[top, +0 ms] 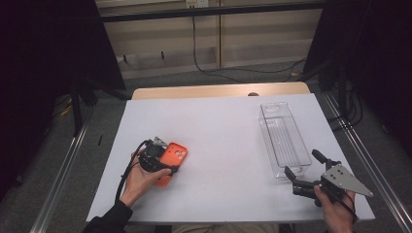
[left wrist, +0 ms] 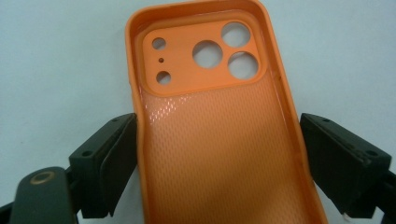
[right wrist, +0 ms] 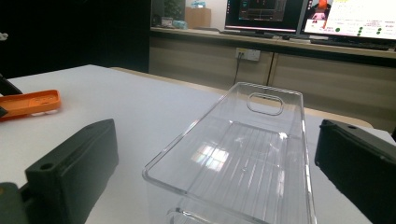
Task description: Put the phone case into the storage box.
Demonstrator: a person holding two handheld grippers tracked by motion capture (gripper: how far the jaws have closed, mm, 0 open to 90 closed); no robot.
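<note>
The big white table (top: 223, 141) holds a long clear plastic bin (top: 283, 138) on its right side and an orange phone case (top: 171, 158) on its left side. The two are well apart.

The left gripper (left wrist: 219, 154) has the phone case between its jaws. The jaws stand wide, one on each long side of the case. The left one touches the edge, and the right one sits right at the other edge, so it grips the case. The case lies open side up. The left gripper view shows its bumpy inside and the round camera holes at the far end.

The right gripper (top: 305, 167) is open and holds nothing. Its jaws stand at the near end of the bin, one on each side, not touching it. The right gripper view shows the handle slot in the bin's far wall.
</note>
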